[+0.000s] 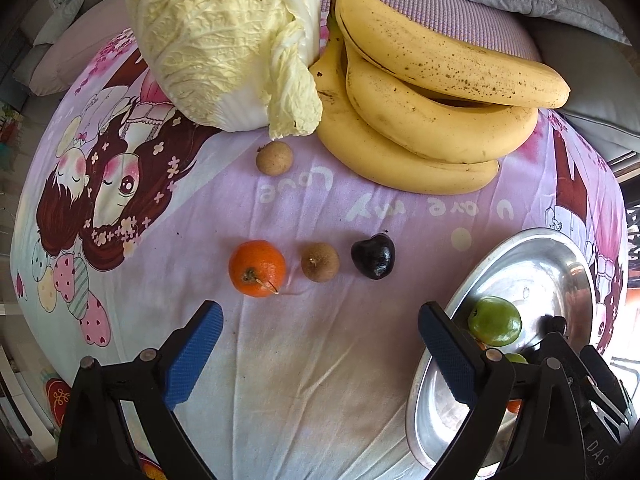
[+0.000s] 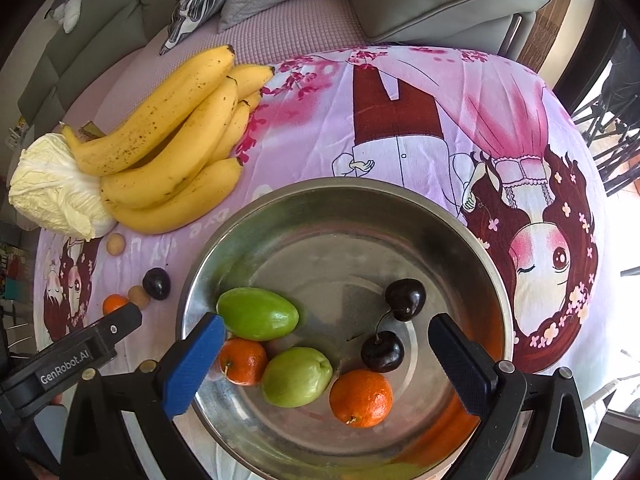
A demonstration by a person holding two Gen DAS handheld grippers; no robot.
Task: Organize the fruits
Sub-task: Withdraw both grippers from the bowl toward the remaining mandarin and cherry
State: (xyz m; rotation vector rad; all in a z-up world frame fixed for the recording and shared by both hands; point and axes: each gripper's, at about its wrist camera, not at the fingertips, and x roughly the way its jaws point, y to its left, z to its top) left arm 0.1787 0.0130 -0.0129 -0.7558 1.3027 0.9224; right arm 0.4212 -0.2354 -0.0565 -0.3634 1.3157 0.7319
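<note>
**Gathering the small fruit into the steel bowl**

Working from the near edge outward, we hold both tools wide apart and neither grips anything. Our left gripper [image 1: 320,344] hangs over the bare cloth just short of a row of three loose fruits; our right gripper [image 2: 326,360] hangs over the near half of the steel bowl [image 2: 400,200], which sits to the right.

Nearest in the bowl lie an orange [image 2: 361,397], a green fruit [image 2: 297,376] touching a smaller orange [image 2: 243,361], then a second green fruit [image 2: 258,313] against the left wall, and two dark cherries [image 2: 383,350] joined by stems toward the right. None of them is stacked on another.

On the cloth, the row runs left to right: a small orange [image 1: 257,267], a brown longan [image 1: 320,262], and a dark cherry [image 1: 373,255], each apart from its neighbour. We judge all three light and round, so likely to roll; the orange has a yielding skin and should be taken across its widest part, the longan's shell looks thin and brittle, and the cherry looks glossy, slippery and easily bruised, so a gentle closing suits it.

Farther off, a second longan [image 1: 274,158] lies alone, near the cabbage [image 1: 224,40]. Beyond it at the far right, a bunch of bananas [image 1: 432,120] rests against the cabbage; we judge it heavy and soft, best held near the stem end.
</note>
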